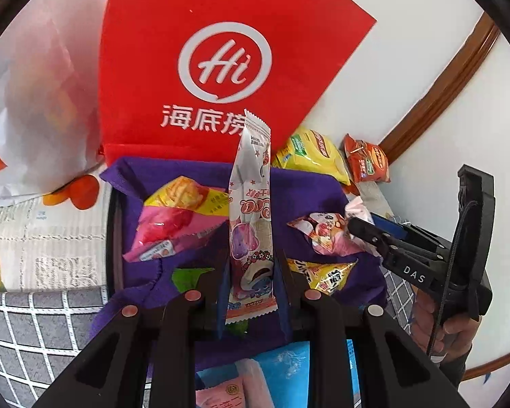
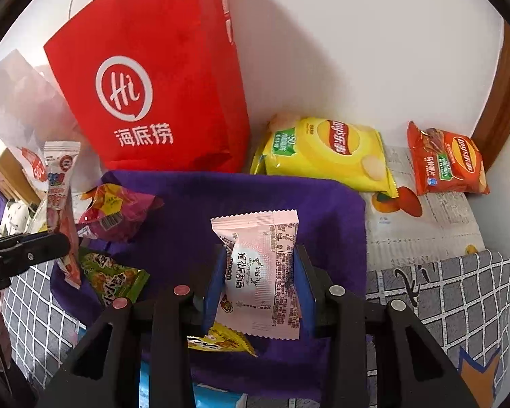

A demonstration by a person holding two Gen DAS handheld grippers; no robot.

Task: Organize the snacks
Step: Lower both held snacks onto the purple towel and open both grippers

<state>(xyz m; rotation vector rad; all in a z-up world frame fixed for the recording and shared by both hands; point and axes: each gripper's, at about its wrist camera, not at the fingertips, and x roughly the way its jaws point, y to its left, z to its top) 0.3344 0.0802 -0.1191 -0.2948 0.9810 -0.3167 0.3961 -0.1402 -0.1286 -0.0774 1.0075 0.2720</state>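
Left claw (image 1: 251,272): clamped on tall white wafer packet (image 1: 251,210), upright above purple bin (image 1: 323,183).
Right claw (image 2: 260,285): gripping pink pastry packet (image 2: 261,272) over same bin.
Bin holds several snacks.
Outstanding: yellow chip bag (image 2: 326,153), red chip bag (image 2: 448,163) outside, by wall.

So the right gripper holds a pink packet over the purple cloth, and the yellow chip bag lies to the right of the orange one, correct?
Not quite: in the right wrist view the yellow chip bag lies to the left of the orange one. The right gripper does hold the pink packet over the purple cloth.
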